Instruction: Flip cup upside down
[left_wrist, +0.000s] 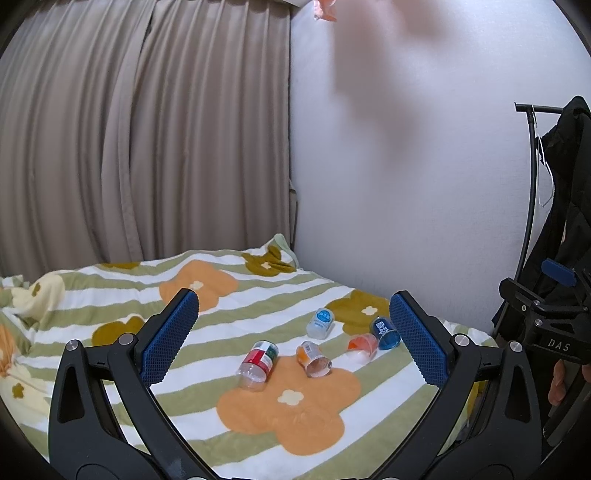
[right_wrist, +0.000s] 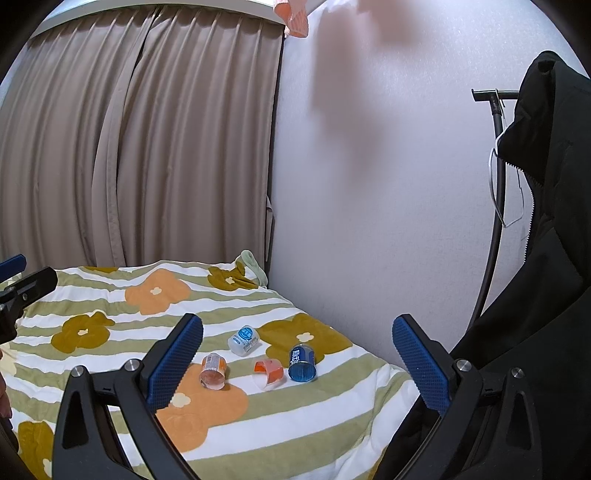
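Several small plastic cups lie on their sides on a flowered bedspread (left_wrist: 288, 435). In the left wrist view they are a red-and-green cup (left_wrist: 258, 363), an orange-label cup (left_wrist: 314, 360), an orange-and-white cup (left_wrist: 362, 347), a blue cup (left_wrist: 386, 332) and a white cup with a blue label (left_wrist: 320, 323). The right wrist view shows the orange-label cup (right_wrist: 213, 371), orange-and-white cup (right_wrist: 268, 373), blue cup (right_wrist: 302, 363) and white cup (right_wrist: 243, 339). My left gripper (left_wrist: 295, 332) is open above and short of the cups. My right gripper (right_wrist: 297, 352) is open, also held short of them. Both are empty.
The bed meets a white wall (left_wrist: 406, 184) on the right and beige curtains (left_wrist: 147, 147) behind. A black coat (right_wrist: 535, 295) hangs on a rack (right_wrist: 495, 155) at the right, close to my right gripper. The right gripper's body shows at the right edge of the left wrist view (left_wrist: 546, 321).
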